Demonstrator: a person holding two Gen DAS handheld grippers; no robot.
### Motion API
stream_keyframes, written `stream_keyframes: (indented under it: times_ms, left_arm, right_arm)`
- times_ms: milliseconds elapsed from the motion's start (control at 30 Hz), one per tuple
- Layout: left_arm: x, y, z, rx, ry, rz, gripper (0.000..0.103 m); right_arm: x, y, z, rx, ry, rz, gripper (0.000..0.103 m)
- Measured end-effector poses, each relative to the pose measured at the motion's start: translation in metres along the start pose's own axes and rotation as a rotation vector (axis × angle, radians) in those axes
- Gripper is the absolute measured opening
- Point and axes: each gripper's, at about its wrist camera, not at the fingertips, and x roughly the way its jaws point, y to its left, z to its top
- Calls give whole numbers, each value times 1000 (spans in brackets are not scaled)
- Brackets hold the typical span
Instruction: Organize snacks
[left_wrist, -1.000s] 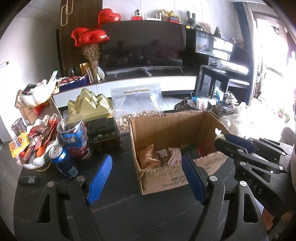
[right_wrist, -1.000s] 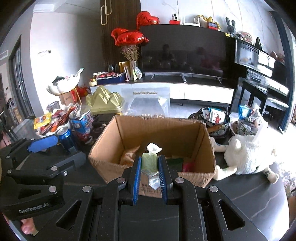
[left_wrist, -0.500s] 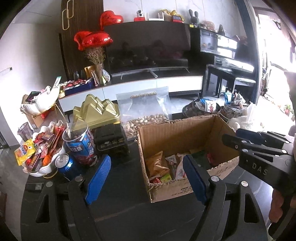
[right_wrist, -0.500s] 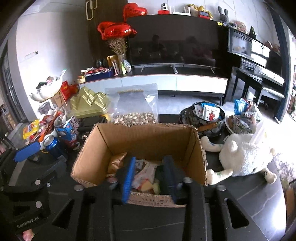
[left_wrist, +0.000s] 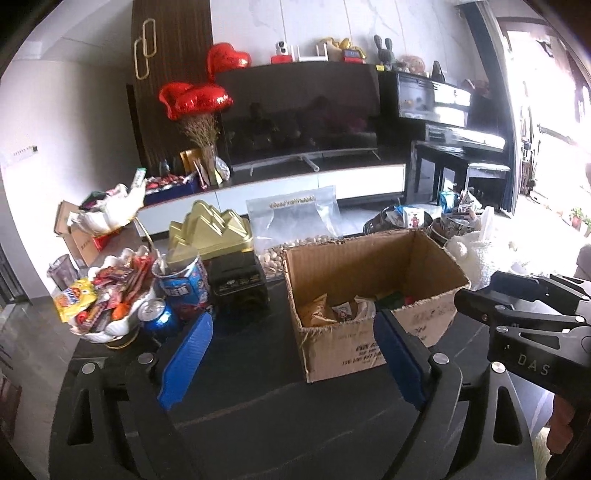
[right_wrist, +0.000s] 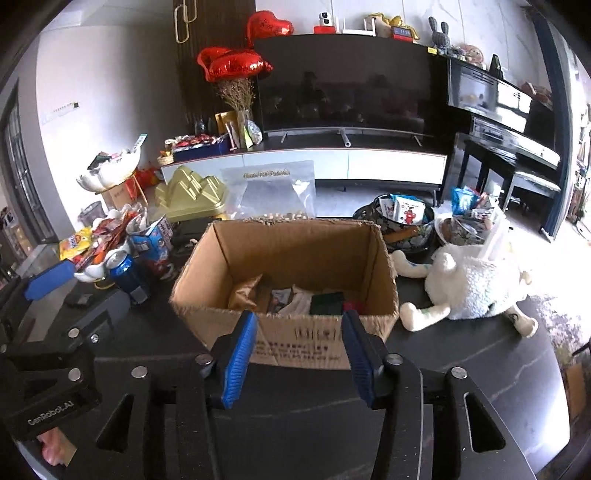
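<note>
Gone from the right gripper (right_wrist: 298, 352): the green-wrapped snack it had pinched a sec ago. Jaws now opening w/ nothing between them, tips sitting just short of the cardboard box (right_wrist: 295, 343) near wall. Looks like the packet was dropped in; wrappers lie on the box floor, incl. a dark green one (right_wrist: 327, 302), but can't tell which is the one let go. Left gripper (left_wrist: 291, 354) also opening, empty, has drawn back a bit from the box, jaws far apart over bare dark table (left_wrist: 258, 398). So one more snack sorted. Plenty left: white bowl of snacks (left_wrist: 107, 295) and blue can (left_wrist: 157, 317) sit left of the box, probably the next pick
</note>
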Motion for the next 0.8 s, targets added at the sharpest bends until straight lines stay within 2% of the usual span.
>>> stream_keyframes:
  times_ms: [67, 233, 500, 800]
  left_arm:
    - [-14, 0, -4, 0, -23, 12, 97]
    - [-47, -2, -17, -4, -75, 50, 102]
    - [-78, -7, -44, 3, -69, 18, 103]
    - [-106, -10, -66, 8, -82, 3, 103]
  right_arm:
    - [-14, 0, -6, 4, -21, -6, 58]
    - [-48, 1, -22, 8, -75, -35, 64]
    - [-93, 4, -54, 3, -123, -72, 76]
    - [-121, 10, -84, 4, -138, -71, 78]
